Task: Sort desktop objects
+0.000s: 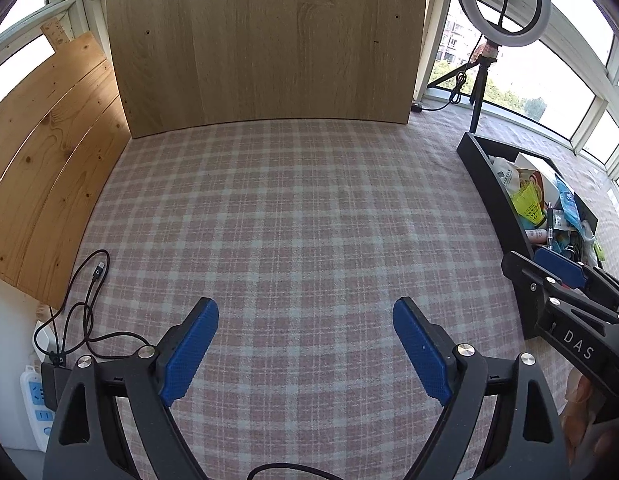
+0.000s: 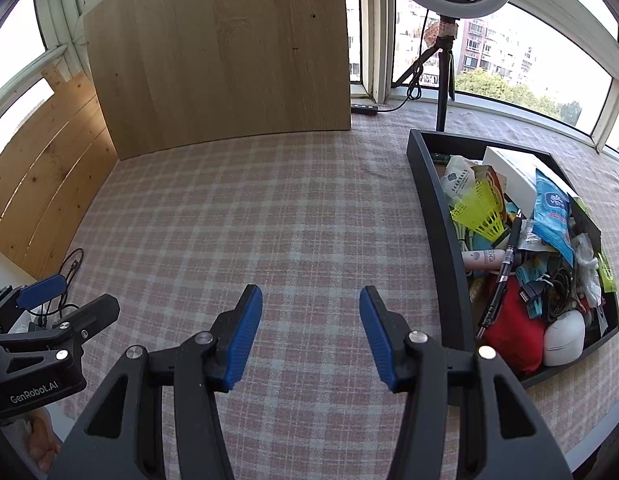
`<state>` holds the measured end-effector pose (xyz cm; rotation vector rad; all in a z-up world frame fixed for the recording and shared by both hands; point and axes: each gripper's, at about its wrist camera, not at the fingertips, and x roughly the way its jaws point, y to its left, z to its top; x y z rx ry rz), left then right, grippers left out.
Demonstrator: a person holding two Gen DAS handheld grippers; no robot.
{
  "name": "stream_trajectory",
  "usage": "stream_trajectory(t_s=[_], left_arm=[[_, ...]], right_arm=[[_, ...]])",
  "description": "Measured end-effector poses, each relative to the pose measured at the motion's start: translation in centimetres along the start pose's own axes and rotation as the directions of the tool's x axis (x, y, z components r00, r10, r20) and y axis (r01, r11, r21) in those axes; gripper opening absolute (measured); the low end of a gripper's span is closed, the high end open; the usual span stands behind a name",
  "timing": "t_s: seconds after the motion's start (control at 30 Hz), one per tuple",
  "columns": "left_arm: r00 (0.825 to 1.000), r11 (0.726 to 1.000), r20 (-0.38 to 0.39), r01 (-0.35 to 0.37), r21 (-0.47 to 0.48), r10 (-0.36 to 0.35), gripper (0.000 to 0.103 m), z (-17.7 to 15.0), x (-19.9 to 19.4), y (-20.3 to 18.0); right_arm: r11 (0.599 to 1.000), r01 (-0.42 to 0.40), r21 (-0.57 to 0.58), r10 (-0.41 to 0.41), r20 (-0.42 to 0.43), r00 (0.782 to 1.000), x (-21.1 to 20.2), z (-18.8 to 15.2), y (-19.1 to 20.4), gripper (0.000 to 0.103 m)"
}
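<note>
A black tray (image 2: 437,216) on the right of the checked tablecloth holds several small objects: a yellow shuttlecock (image 2: 479,210), a blue wipes pack (image 2: 551,212), a black pen (image 2: 505,264), a white box (image 2: 509,172), a red pouch (image 2: 509,336) and a white mouse (image 2: 563,338). The same tray (image 1: 493,196) shows at the right edge of the left wrist view. My left gripper (image 1: 305,314) hovers open over bare cloth, nothing between its blue pads. My right gripper (image 2: 311,300) is also open and empty, just left of the tray.
A tall wooden board (image 1: 265,40) stands at the table's back, with a pine panel (image 1: 41,152) on the left. A black cable (image 1: 85,300) and a power strip (image 1: 35,400) lie at the left edge. A ring light (image 2: 445,8) on a tripod stands behind the tray.
</note>
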<state>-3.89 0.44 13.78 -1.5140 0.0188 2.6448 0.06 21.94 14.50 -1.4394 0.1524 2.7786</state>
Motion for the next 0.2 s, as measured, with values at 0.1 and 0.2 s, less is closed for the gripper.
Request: stream_trajectory(t_s=[0.1,0.2], left_arm=[[1.000,1.000,0.004,-0.002,0.002,0.002,0.089,0.08,-0.07,-0.02],[1.000,1.000,0.002,-0.005,0.002,0.005,0.089,0.16,0.01,0.03]], right_arm=[[1.000,0.001,-0.001,-0.001,-0.003,1.000,0.05,-0.06,0.15,0.050],[1.000,0.001,-0.004,-0.001,-0.006,1.000,0.13,-0.17,0.28,0.050]])
